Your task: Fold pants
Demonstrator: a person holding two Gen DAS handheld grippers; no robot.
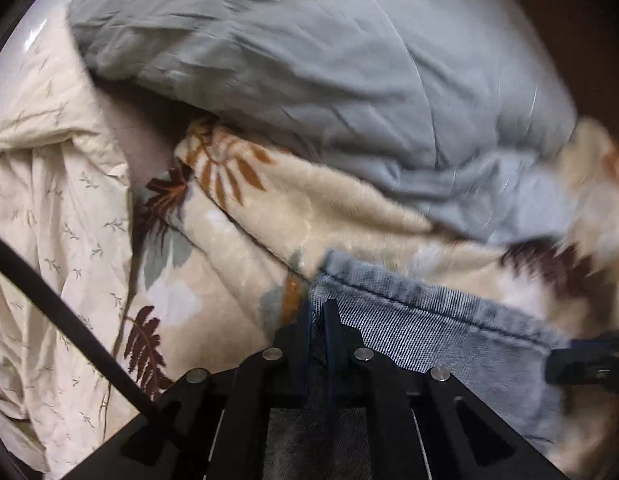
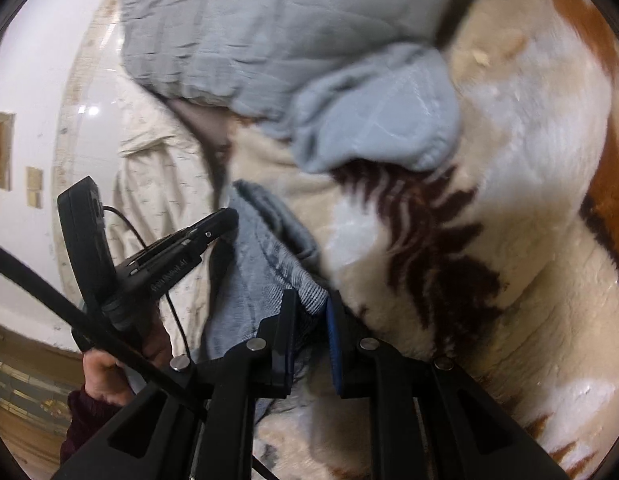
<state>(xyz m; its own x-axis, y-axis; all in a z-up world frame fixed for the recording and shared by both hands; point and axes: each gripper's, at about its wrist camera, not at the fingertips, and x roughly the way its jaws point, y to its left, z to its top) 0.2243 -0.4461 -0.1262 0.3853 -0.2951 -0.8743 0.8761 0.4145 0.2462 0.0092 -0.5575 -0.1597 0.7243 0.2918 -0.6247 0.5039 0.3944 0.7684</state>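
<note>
Both tongs are clamping denim right now: I'm seeing the left gripper [image 1: 318, 320] pinching shut on one corner of the faded blue denim pants [image 1: 429, 332], and the right gripper [image 2: 311, 320] biting closed on the other end of that same edge. From the left wrist view the right gripper [image 1: 589, 360] is showing at the far right, pinching the stitched hem, so the gripped edge is running straight between my two tools, side to side. Pants are sitting on the cream plush blanket with brown fern print [image 1: 237, 280], just below the grey-blue quilted comforter [image 1: 309, 80], with the rest of the denim trailing back under the tools. From the right wrist view the left gripper [image 2: 225, 220] is nosing into the fabric at left. Neither hand is nearer; both are already on it. I'm judging the next move as carrying that edge together, keeping it taut.
</note>
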